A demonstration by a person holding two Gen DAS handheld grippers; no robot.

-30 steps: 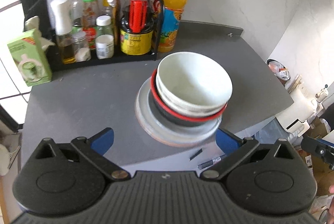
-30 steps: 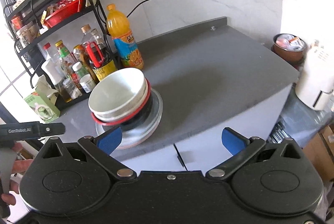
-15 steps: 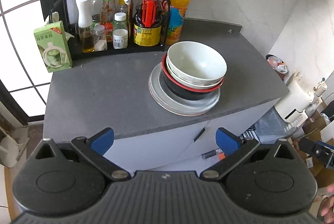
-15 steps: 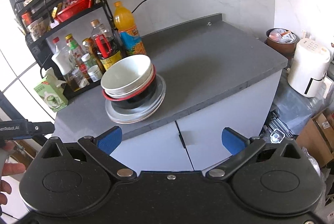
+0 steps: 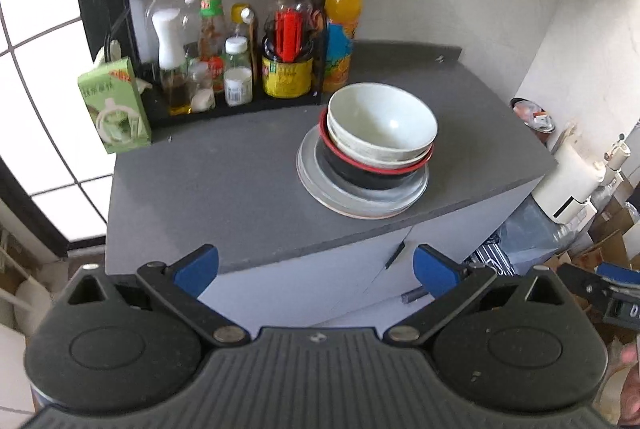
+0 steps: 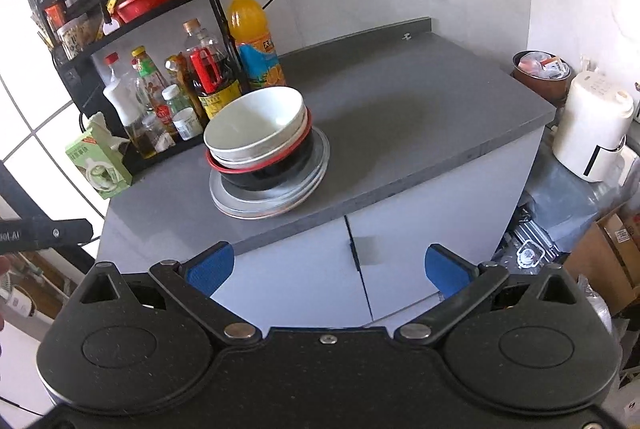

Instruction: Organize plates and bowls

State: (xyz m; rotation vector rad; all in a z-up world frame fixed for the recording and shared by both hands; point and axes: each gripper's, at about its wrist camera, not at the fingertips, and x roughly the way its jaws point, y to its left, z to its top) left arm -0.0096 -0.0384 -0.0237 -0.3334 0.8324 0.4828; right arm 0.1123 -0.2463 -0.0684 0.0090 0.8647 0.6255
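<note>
Daylight floods in through the window [image 5: 36,117], which is blown out to white. The worktop [image 6: 400,117] carries a soft shadow right of the stacked bowls [image 6: 256,133]. Fisheye distortion bends the frame edges; focus is slightly soft.
</note>
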